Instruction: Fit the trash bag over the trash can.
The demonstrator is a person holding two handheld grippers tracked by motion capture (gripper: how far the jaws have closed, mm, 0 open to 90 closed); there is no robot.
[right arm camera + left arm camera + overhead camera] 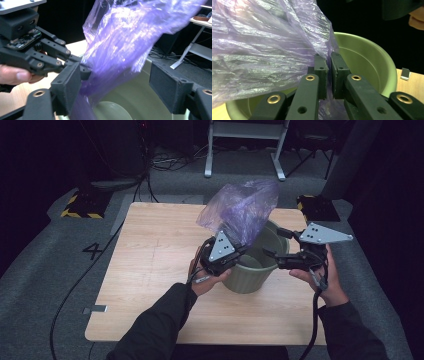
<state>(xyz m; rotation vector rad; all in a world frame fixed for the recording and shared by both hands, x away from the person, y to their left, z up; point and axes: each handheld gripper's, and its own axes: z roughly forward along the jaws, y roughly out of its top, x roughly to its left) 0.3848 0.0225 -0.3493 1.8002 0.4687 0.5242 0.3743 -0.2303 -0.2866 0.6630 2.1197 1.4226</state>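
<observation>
The left tool (239, 251) has its jaws closed on a fold of the purple plastic bag (243, 208), with the film pinched between the two pads (the left gripper view shows only a narrow slit between them). The bag billows upward and away from this tool, and its lower part hangs down into the green bin (255, 267). The bin stands on the wooden surface (150, 265), directly below and in front of the left tool. The right tool (276, 244) sits just to the right of the bin, over its rim, with jaws spread wide and nothing pressed between the pads. In the right gripper view, the bag (130, 40) hangs ahead between the open jaws.
</observation>
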